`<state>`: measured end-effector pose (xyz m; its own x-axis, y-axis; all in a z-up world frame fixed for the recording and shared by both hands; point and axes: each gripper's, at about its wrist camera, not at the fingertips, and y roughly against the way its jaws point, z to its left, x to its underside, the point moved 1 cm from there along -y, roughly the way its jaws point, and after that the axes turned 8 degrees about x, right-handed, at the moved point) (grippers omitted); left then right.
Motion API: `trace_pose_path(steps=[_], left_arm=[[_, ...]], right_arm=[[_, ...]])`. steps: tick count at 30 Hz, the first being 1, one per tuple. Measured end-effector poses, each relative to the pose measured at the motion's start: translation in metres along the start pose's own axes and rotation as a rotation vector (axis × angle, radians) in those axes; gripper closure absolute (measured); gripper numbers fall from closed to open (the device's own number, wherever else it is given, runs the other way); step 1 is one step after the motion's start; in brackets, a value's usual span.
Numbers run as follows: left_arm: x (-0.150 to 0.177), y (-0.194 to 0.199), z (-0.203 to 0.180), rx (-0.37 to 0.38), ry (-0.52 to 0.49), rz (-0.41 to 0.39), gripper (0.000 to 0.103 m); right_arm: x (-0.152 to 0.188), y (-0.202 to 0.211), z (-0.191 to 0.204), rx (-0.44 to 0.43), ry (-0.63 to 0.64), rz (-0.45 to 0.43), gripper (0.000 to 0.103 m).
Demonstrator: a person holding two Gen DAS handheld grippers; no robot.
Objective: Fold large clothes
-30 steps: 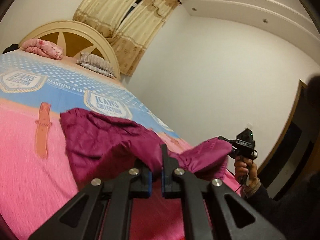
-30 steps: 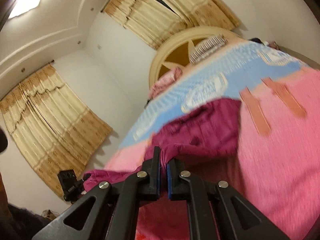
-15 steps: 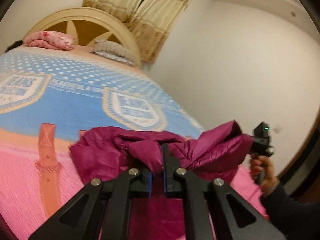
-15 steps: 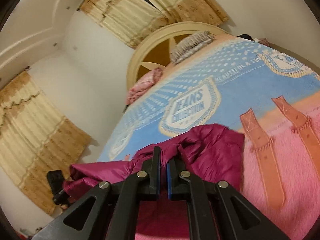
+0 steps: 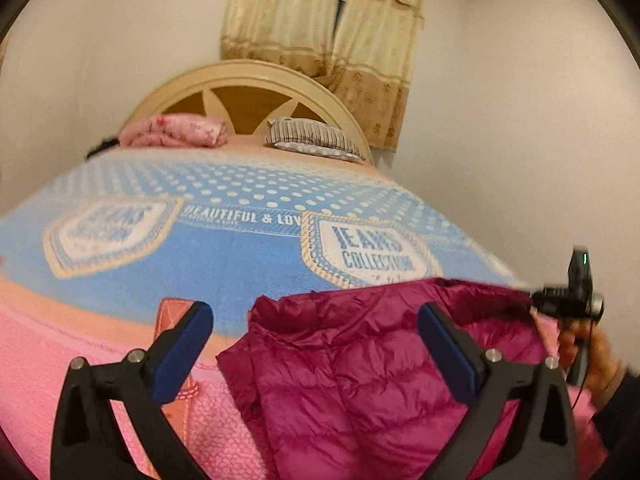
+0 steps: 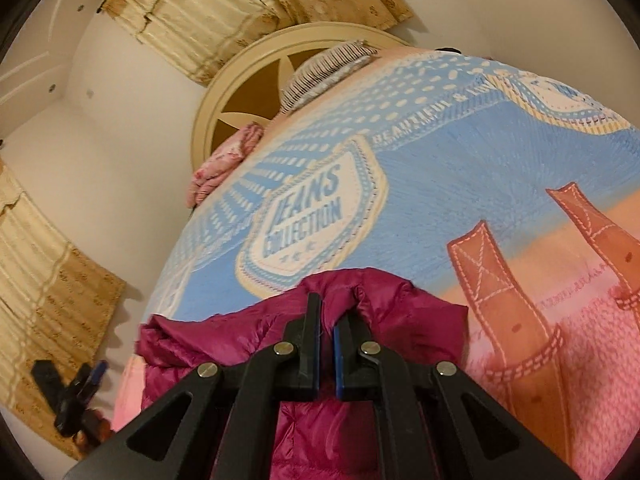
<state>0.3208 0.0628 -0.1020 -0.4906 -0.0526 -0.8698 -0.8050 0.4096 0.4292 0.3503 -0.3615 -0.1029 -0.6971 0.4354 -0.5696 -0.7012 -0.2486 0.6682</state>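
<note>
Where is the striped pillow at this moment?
In the left wrist view the striped pillow lies at the head of the bed, against the headboard, right of the pink bundle.

Magenta quilted puffer jacket [image 5: 360,380] lay crumpled on pink end of bedspread, upper edge reaching blue band. Shiny fabric, folded over itself; one fold pinched and raised at near edge.

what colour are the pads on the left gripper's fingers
Blue pads on black fingers, clearest in the left wrist view.
</note>
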Motion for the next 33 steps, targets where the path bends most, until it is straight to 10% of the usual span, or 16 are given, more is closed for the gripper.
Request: trace_pose_path(steps=[5,8,10,12,19,21,24,28,33], left_arm=[[0.023,-0.040,-0.049,-0.001,-0.159,0.105,0.000],[0.037,-0.069,-0.064,-0.101,-0.221,0.184,0.000],[0.048,-0.086,-0.062,-0.196,-0.255,0.222,0.000],[0.058,-0.098,-0.050,-0.242,-0.221,0.267,0.000],[0.046,-0.081,-0.046,-0.217,-0.073,0.272,0.000],[0.035,-0.076,-0.066,-0.211,-0.118,0.223,0.000],[0.029,-0.090,-0.088,-0.240,-0.227,0.197,0.000],[0.040,-0.129,-0.082,-0.342,-0.321,0.229,0.000],[0.051,-0.151,-0.043,-0.302,-0.155,0.286,0.000]], right_arm=[[0.000,-0.023,-0.008,0.026,-0.034,0.011,0.097],[0.002,-0.024,-0.001,0.089,-0.014,0.000,0.079],[0.001,-0.013,0.009,0.110,0.032,-0.039,0.020],[-0.001,0.005,0.020,0.122,0.070,-0.113,0.002],[0.027,0.030,0.093,0.159,0.304,-0.162,0.003],[0.043,0.018,0.109,0.188,0.330,-0.141,0.005],[0.069,-0.009,0.126,0.192,0.370,-0.101,0.035],[0.084,-0.047,0.130,0.245,0.391,-0.065,0.035],[0.084,-0.071,0.106,0.264,0.317,-0.012,0.035]])
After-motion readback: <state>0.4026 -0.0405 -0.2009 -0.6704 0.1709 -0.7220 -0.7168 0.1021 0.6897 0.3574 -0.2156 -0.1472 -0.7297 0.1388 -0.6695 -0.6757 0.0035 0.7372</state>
